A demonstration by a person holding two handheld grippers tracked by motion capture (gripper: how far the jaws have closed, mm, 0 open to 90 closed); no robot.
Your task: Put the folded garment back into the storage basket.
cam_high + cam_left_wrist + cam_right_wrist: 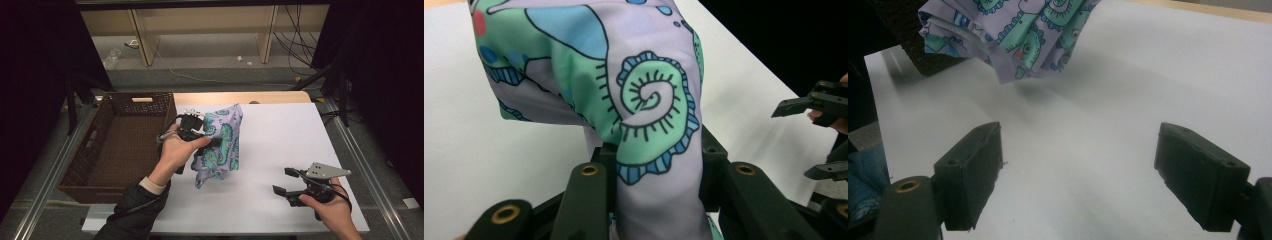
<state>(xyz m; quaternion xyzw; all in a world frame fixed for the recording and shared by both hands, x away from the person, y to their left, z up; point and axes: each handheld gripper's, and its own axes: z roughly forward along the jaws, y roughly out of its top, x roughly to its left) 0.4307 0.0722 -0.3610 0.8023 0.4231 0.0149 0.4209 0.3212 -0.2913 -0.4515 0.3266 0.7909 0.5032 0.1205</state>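
My left gripper (212, 141) is clamped on a patterned cloth (222, 145), a lilac fabric printed with green and blue swirls outlined in black. In the left gripper view the cloth (644, 100) bunches up between my two black jaws and rises ahead of them, a big green spiral facing the camera, with the fabric pinched tight at the base. From above, the cloth hangs from that gripper in loose folds, its upper corner beyond my knuckles and its lower end trailing down toward me; whether that end touches the white table (280, 135) I cannot tell. My left hand (175, 152) wraps the gripper's body, and the sleeve comes in from below.

Just to the left of that gripper stands a dark brown wicker basket (80, 170), at the table's left edge, close beside my hand but apart from the cloth.

My right gripper (286, 181) sits well off to the right of the cloth, near my side of the table, with the jaws spread wide and nothing between them. In the right gripper view its two black pads (970, 172) stand far apart over bare white tabletop, and the cloth (1013, 35) hangs ahead and to the left of them, folded in layers, clear of both pads. The grey three-cornered plate (327, 171) rides on top of that gripper, and my right hand (332, 210) holds it from behind.
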